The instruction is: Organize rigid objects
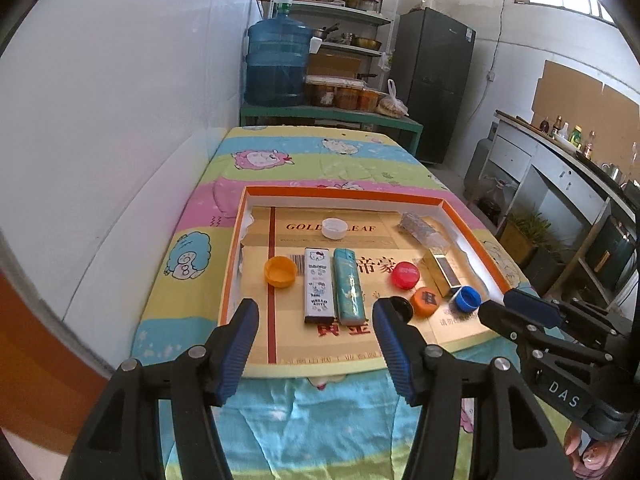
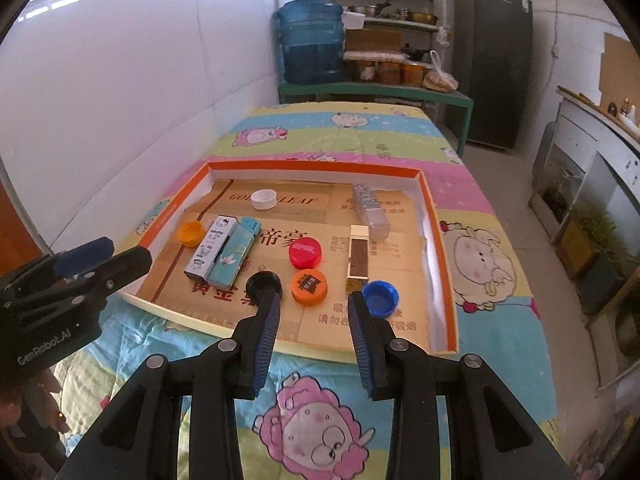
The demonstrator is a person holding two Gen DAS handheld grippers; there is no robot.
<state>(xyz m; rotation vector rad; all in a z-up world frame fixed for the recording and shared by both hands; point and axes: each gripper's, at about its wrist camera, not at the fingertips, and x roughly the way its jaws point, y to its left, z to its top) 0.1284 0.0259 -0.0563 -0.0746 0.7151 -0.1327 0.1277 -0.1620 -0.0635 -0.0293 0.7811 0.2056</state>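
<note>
A shallow orange-rimmed cardboard tray (image 1: pixel 472 222) on the cartoon-print bedsheet (image 1: pixel 280 160) holds two flat rectangular lighter-shaped cases (image 1: pixel 318 286) side by side, plus white (image 1: pixel 334 228), yellow-orange (image 1: pixel 280 272), red (image 1: pixel 405 275), orange (image 1: pixel 426 301), blue (image 1: pixel 467 298) and black (image 2: pixel 264 284) plastic bottle caps. The left gripper (image 1: pixel 316 320) gapes wide, empty, above the tray's near edge. The right gripper (image 2: pixel 314 312) stands partly open, holding nothing.

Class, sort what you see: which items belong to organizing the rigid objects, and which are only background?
Job: orange tray, bottle caps such as the red cap, Hello Kitty box, teal lighter, gold box.
Background: water jug, fridge, shelf.
</note>
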